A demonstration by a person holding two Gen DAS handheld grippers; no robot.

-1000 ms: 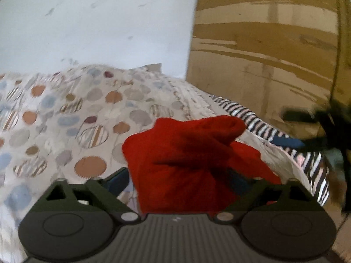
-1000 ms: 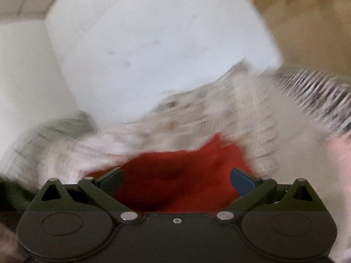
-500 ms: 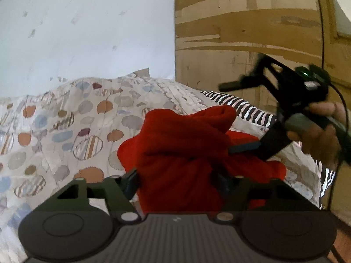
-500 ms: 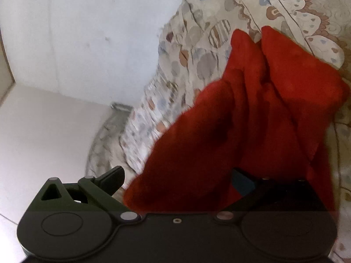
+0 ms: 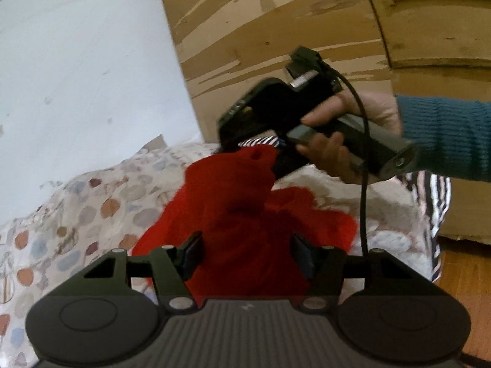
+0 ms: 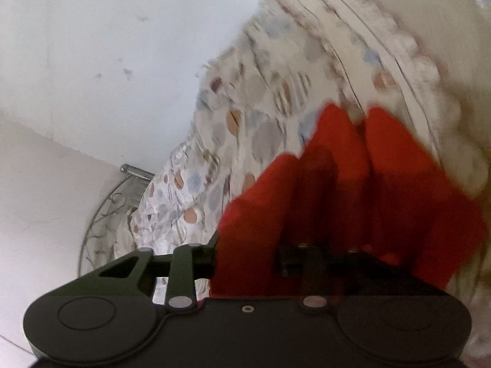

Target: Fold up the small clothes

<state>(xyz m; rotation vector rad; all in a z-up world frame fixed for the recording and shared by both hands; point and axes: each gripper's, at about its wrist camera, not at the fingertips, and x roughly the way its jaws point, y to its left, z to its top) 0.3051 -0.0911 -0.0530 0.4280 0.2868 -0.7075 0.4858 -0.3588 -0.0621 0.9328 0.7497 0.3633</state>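
As the left wrist view shows it, the red garment (image 5: pixel 245 211) is soft, light and thick like fleece, so it will sag and bunch when it is lifted; I judge that a hem or a corner is the best place to take hold, not the middle of the heap. It lies crumpled in the lower centre of the frame on the dotted bedspread (image 5: pixel 76 214). The left gripper (image 5: pixel 247 253) has its jaws apart and closing, with red cloth between them, but the pads do not seem to press it. At centre right a hand (image 5: pixel 337 141) holds the right gripper (image 5: pixel 270 150) at the raised top of the garment.

From the right wrist view, the garment (image 6: pixel 353 184) fills the lower right, plain red, in deep folds. The right gripper (image 6: pixel 245 257) is closing, and its jaws are clamped on a thick fold of the cloth.
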